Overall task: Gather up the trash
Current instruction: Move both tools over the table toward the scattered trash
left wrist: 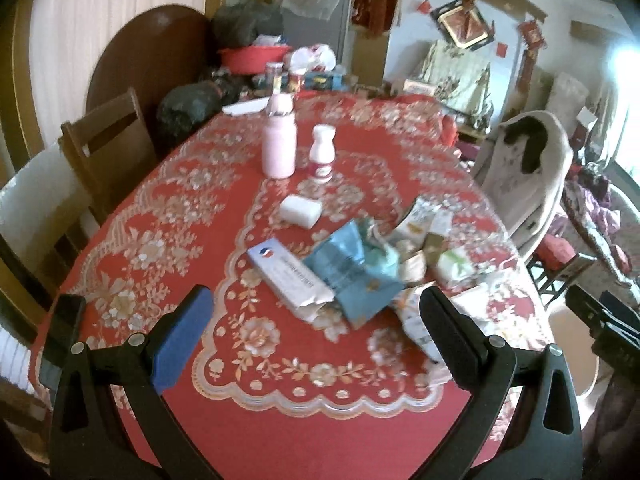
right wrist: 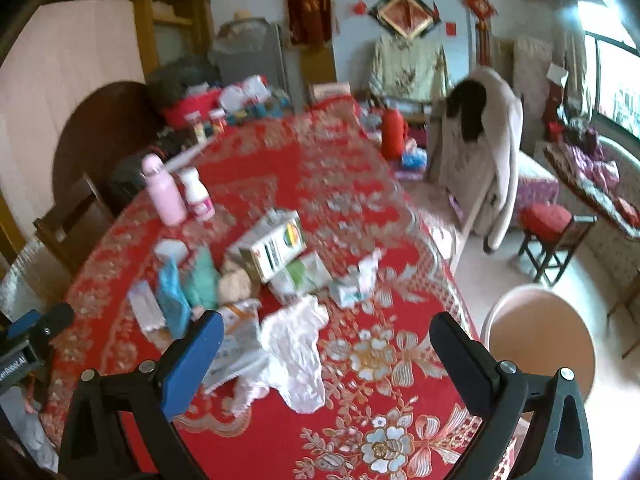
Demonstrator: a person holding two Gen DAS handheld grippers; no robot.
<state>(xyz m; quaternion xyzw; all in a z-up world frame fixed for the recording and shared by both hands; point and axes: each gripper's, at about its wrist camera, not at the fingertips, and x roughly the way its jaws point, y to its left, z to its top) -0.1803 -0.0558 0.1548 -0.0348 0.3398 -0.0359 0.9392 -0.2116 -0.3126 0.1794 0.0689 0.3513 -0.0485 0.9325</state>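
A heap of trash lies on the red flowered tablecloth (left wrist: 280, 420): a long white box (left wrist: 288, 274), a blue wrapper (left wrist: 352, 268), a small carton (left wrist: 420, 220) and crumpled packets. My left gripper (left wrist: 316, 300) hovers open just short of the box and wrapper, holding nothing. In the right wrist view the same heap shows a crumpled white tissue (right wrist: 296, 356), a carton (right wrist: 272, 250), a green-and-white packet (right wrist: 304, 276) and the blue wrapper (right wrist: 172, 300). My right gripper (right wrist: 326, 326) is open above the tissue. A round beige bin (right wrist: 540, 336) stands on the floor beside the table.
A pink bottle (left wrist: 279, 140), a small white bottle (left wrist: 322, 154) and a white block (left wrist: 301, 209) stand further back. Jars and a red basin (left wrist: 252, 56) crowd the far end. Wooden chairs (left wrist: 108, 152) sit on the left; a chair with a coat (right wrist: 480, 152) and a red stool (right wrist: 548, 220) on the right.
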